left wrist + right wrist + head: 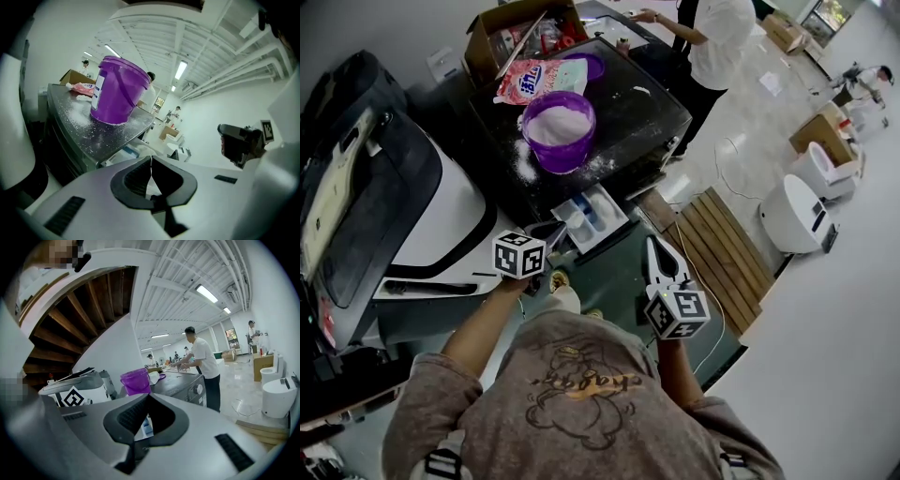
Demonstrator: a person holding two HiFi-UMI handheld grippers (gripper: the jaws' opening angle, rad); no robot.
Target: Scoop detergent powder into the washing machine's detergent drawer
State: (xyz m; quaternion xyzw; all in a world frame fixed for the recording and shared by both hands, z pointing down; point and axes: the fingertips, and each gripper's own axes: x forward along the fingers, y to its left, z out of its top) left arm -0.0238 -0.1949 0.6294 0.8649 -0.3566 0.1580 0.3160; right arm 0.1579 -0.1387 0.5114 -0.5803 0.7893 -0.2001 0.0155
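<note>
Detergent drawer (pixel 592 217): stands pulled out of the washing machine front, just under the front edge of the dark top (pixel 652 108). White compartments, blue insert. Too small to tell if any powder lies in it.
Powder (pixel 560 122): white, fills the purple bucket (pixel 558 159) on the machine top, behind and above the drawer.
Lid (pixel 592 66): off, lying further back beside the pink detergent bag (pixel 528 82).
Spill (pixel 523 167): loose powder dusted on the top round the bucket base.
Left gripper (pixel 151 163): jaws closed tip to tip, nothing between them. Held low, near the drawer's left front.
Right gripper (pixel 147 398): jaws together, empty. Held right of the drawer, apart from it.
Scoop: none made out in any view. There is a small white item (pixel 639 90) on the top, but I can't tell what it is.
Progress: looks early. The drawer is open and the bucket uncovered. No scoop is in hand, so scooping, carrying and tipping are all left.
Edges: the bucket sits near the top's front edge and the drawer juts out below it. A loaded scoop would have to cross that edge, so a spill is likely there.
Room: open floor on the person's right, with a wooden pallet (pixel 722 253) near the right gripper's side. A white-and-black machine (pixel 441 211) stands close on the left. Another person (pixel 712 42) is at the machine's far corner, well apart from the bucket.
</note>
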